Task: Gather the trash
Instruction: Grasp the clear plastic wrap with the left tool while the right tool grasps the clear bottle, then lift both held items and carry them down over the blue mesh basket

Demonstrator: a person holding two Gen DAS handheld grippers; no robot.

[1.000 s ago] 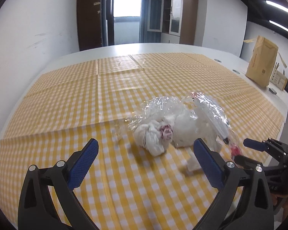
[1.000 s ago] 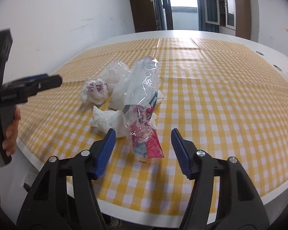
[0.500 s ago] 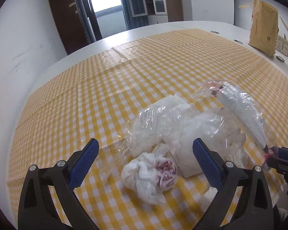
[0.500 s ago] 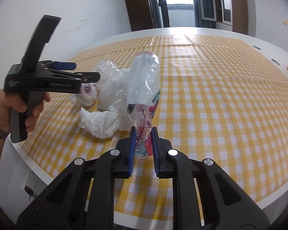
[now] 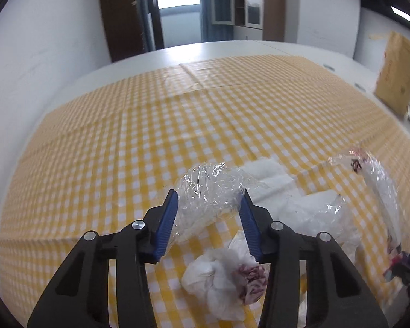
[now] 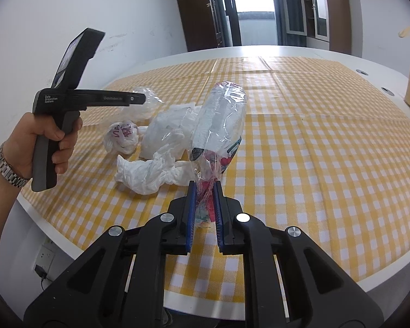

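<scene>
While crinkled, the printed wrapper (image 6: 218, 134) stands pinched.

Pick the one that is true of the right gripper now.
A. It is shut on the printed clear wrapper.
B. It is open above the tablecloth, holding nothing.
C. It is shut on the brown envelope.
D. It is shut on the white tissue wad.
A: the right gripper has its blue pads pinched on the lower end of the wrapper, which stands up from them.
</scene>
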